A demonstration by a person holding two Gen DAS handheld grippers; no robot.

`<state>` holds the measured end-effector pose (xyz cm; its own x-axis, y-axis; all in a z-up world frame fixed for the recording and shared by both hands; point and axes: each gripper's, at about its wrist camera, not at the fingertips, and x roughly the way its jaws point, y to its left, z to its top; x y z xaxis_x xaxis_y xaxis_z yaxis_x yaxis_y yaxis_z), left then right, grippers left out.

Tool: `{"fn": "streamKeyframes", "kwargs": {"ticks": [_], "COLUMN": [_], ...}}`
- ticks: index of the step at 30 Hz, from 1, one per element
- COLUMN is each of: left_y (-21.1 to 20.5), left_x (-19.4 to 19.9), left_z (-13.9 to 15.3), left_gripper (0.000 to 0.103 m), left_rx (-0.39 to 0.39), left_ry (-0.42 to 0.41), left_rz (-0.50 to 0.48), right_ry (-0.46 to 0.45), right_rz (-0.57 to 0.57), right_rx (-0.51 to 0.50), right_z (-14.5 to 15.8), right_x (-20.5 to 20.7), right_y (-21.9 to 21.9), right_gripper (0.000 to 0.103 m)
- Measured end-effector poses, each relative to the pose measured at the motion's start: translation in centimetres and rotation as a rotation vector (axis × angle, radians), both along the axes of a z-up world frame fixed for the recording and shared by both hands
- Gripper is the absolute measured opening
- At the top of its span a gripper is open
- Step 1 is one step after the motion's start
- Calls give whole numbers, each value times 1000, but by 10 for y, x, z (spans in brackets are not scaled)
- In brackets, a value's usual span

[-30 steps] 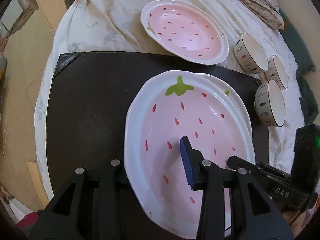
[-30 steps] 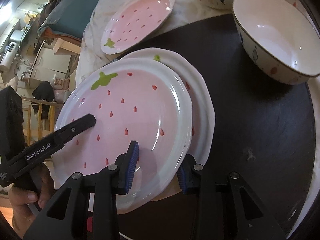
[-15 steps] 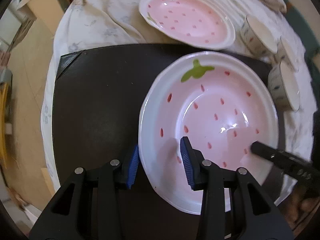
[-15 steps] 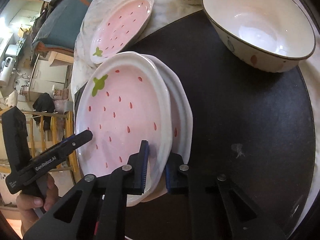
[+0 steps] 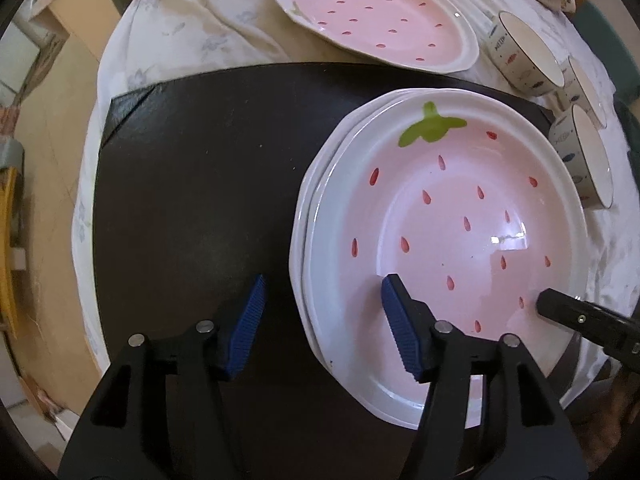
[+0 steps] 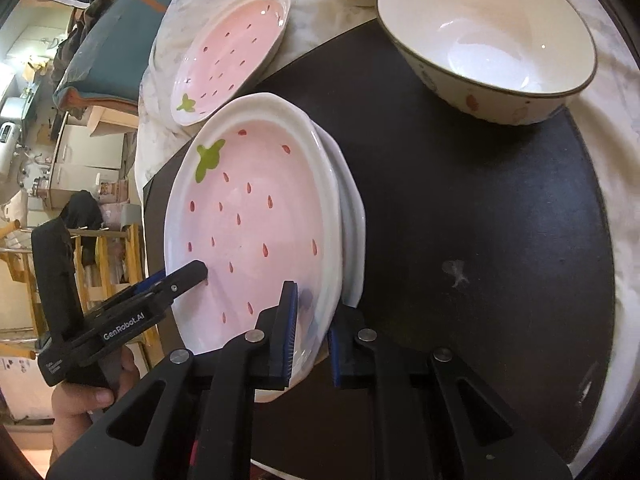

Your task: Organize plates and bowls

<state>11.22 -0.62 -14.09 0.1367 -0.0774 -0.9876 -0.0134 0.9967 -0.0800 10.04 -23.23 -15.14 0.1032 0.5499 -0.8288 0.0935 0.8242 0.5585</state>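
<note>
**Top plate pinched on the stack**

My right gripper [image 6: 310, 332] pinches the top strawberry plate [image 6: 256, 216] at six o'clock; my left gripper [image 5: 320, 324] is spread around its edge. Lower plate [image 6: 354, 220] beneath, on the dark mat [image 6: 460, 200]. Bowl [image 6: 486, 40] at one o'clock.

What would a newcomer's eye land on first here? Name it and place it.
The big pink strawberry plate dominates, stacked on a white-rimmed plate on the dark mat. The right tool grips its near rim, while the left tool straddles the opposite rim with jaws open. Behind, a second strawberry plate lies on the pale cloth, and a white bowl sits at the mat's far edge.
</note>
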Motion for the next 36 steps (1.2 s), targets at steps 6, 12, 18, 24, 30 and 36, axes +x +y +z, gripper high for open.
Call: {"fn": "streamKeyframes", "kwargs": {"ticks": [6, 12, 18, 24, 30, 36], "left_y": [-3, 5, -2, 8, 9, 7], "left_x": [1, 0, -1, -8, -10, -9], "left_z": [-2, -6, -4, 0, 3, 4], "left_gripper": [57, 57, 57, 57, 57, 58], "left_rx": [-6, -58, -54, -55, -42, -26], "left_ry": [-10, -2, -12, -8, -9, -29], "left_rz": [4, 35, 38, 34, 34, 55], "right_ry": [14, 39, 39, 11, -10, -60], "right_rz": [19, -2, -19, -14, -47, -71], "right_rx": [2, 20, 1, -70, -100, -150], "right_z": [3, 5, 9, 11, 9, 16], "right_x": [-2, -5, -12, -15, -10, -4], "right_y": [-1, -10, -13, -11, -13, -16], "right_gripper": [14, 15, 20, 20, 24, 61]}}
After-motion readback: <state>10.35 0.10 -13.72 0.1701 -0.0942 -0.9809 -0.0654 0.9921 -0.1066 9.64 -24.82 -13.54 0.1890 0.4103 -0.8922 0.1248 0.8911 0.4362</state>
